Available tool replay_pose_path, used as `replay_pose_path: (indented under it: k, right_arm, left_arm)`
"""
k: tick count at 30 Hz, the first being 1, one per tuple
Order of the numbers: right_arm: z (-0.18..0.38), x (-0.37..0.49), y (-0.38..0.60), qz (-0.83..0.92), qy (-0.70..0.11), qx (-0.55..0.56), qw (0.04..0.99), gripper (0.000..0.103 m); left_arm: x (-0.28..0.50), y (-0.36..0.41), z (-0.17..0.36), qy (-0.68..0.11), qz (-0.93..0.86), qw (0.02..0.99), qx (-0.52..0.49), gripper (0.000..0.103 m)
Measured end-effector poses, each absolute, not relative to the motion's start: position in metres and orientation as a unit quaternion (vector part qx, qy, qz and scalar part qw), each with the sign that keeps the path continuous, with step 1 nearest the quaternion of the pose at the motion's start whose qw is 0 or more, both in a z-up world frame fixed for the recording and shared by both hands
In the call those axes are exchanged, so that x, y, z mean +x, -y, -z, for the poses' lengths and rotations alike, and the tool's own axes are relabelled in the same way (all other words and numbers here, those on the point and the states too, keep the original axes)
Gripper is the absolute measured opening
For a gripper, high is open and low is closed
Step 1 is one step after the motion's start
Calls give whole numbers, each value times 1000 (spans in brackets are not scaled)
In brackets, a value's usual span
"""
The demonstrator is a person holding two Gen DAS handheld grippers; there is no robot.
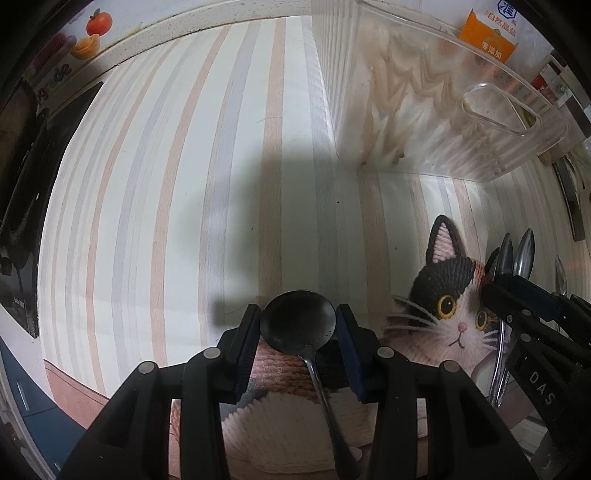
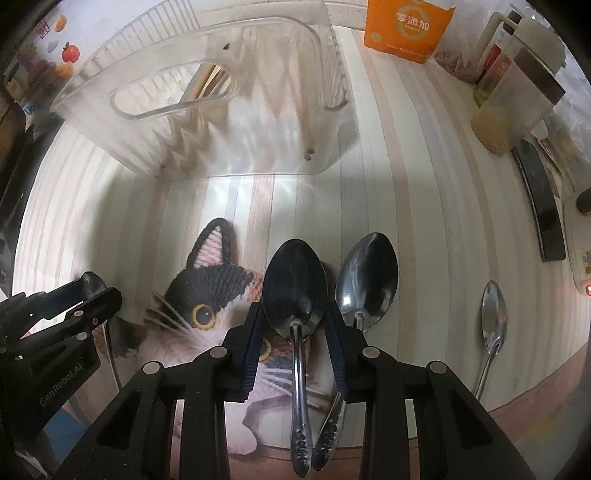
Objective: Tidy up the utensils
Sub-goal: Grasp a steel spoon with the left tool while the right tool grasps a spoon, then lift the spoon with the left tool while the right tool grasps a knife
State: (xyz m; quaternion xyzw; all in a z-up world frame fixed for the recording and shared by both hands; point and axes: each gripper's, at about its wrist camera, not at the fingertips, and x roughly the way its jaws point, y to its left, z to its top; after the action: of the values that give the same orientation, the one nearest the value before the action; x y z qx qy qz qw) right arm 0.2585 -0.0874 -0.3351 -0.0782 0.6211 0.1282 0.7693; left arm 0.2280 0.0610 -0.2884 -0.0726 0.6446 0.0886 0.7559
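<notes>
The dark spoon sits between the pads of the left tongs, which clasp its round bowl from both sides. Its handle runs back under the tongs, so the grip is on the widest part, probably because the bowl offers the pads two firm edges where the thin stem would not. Whether it is lifted clear of the cat mat below cannot be told.

The right tongs do the same with a steel spoon: the pads press the lower part of its bowl, near the neck, and the handle lies back between the arms. A second spoon lies just beside it to the right, its bowl free but its handle crossing close under the right pad, which is likely why the grip is taken high, away from the tangle of handles. A third spoon lies well apart on the striped counter.

Both tongs point almost straight down, which suits picking flat things off a surface. The clear holder stands beyond the mat with its opening upward and what look like chopsticks already inside, so it is the probable place for the spoons. An orange box and a jar stand along the far edge, out of the way.
</notes>
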Motion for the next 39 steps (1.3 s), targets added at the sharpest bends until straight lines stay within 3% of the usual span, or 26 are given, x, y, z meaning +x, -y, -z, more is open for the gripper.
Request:
replay_pose_path:
  k: [2, 3, 6, 19, 31, 39]
  right_arm:
    - [333, 259, 92, -129, -624, -68, 768, 34]
    - [332, 260, 94, -130, -623, -64, 768, 10]
    - [320, 261, 96, -137, -608, -65, 779, 3]
    - [272, 262, 148, -156, -606, 73, 777, 1]
    - [203, 276, 148, -183, -550, 90, 810, 1]
    - [152, 294, 135, -211, -507, 90, 831, 1]
  left_arm:
    - [222, -60, 290, -641, -89, 759, -70, 38]
    - [221, -60, 287, -639, -89, 761, -68, 38]
    - [219, -62, 276, -633, -87, 766, -67, 38]
    - [204, -73, 215, -594, -85, 796, -76, 38]
    - [207, -79, 162, -540, -95, 834, -61, 38]
    - [208, -91, 86, -477, -96, 872, -58, 38]
